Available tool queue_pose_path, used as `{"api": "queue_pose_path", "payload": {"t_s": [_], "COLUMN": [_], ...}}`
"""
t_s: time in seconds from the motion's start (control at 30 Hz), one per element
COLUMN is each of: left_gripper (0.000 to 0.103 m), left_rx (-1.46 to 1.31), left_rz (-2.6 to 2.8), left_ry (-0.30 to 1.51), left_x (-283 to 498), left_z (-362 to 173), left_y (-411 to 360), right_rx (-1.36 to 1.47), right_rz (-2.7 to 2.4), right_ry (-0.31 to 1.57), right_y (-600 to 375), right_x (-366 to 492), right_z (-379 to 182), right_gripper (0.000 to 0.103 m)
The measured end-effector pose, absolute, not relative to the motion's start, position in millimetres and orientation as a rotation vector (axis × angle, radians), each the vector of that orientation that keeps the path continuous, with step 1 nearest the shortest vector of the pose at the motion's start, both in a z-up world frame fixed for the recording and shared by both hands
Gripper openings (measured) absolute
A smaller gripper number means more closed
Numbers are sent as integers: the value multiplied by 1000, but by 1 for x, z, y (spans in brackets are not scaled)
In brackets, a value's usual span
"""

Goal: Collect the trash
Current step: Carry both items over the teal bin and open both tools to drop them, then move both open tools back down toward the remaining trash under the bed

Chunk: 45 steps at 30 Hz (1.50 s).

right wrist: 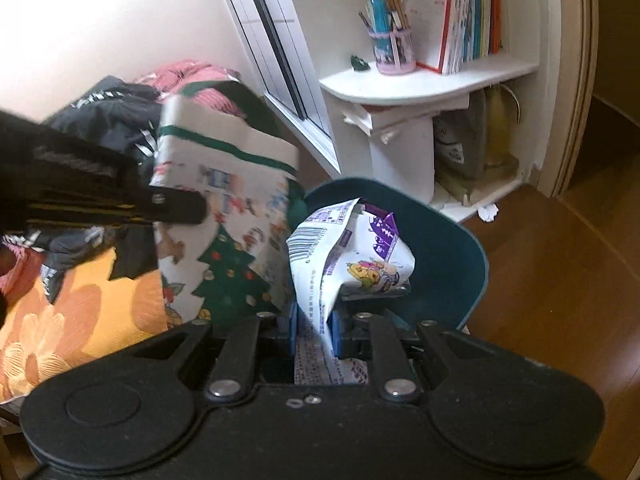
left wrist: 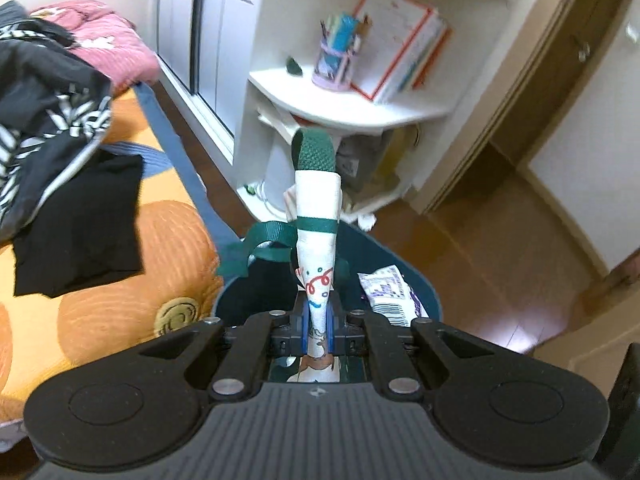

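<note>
Snack wrapper (right wrist: 352,256) is pinched between my right gripper (right wrist: 314,330) fingers, over the teal bin (right wrist: 452,248) ahead of them. My left gripper (left wrist: 318,320) fingers press together on a Christmas gift bag (left wrist: 318,216), standing up beyond them.

White bag (right wrist: 224,216) with green trim and Christmas trees; white-and-purple wrapper (right wrist: 352,256); teal bin (right wrist: 452,256); orange floral bedcover (left wrist: 120,280); pink quilt (left wrist: 116,52).
</note>
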State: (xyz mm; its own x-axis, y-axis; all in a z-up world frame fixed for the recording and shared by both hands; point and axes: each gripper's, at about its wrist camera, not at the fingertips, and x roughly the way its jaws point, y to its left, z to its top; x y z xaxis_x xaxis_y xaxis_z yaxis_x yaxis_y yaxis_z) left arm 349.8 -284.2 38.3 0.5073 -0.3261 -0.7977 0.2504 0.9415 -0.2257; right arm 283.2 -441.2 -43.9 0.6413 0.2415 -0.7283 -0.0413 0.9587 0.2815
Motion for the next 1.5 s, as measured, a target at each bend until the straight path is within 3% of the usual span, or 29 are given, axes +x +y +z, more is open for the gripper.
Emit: {"api": "queue_pose_path", "payload": {"t_s": [0.3, 0.57, 0.77, 0.9, 1.5], "left_gripper": [8, 10, 28, 58, 59], "left_rx": [14, 60, 43, 30, -17], "left_rz": [-350, -335, -330, -324, -305], "left_ry": [1072, 1140, 1169, 1148, 1023], "left_x": [383, 396, 399, 393, 322], "left_z": [-27, -62, -69, -62, 12], "left_y": [-313, -323, -319, -315, -251], "right_rx": [261, 239, 258, 258, 227], "right_rz": [151, 126, 99, 94, 165], "right_ry": [896, 923, 932, 921, 833], "right_y": [-439, -438, -444, -446, -409], "right_x": [304, 314, 312, 305, 252], "right_z": [-75, -86, -87, -79, -11], "right_gripper": [20, 31, 40, 40, 47]}}
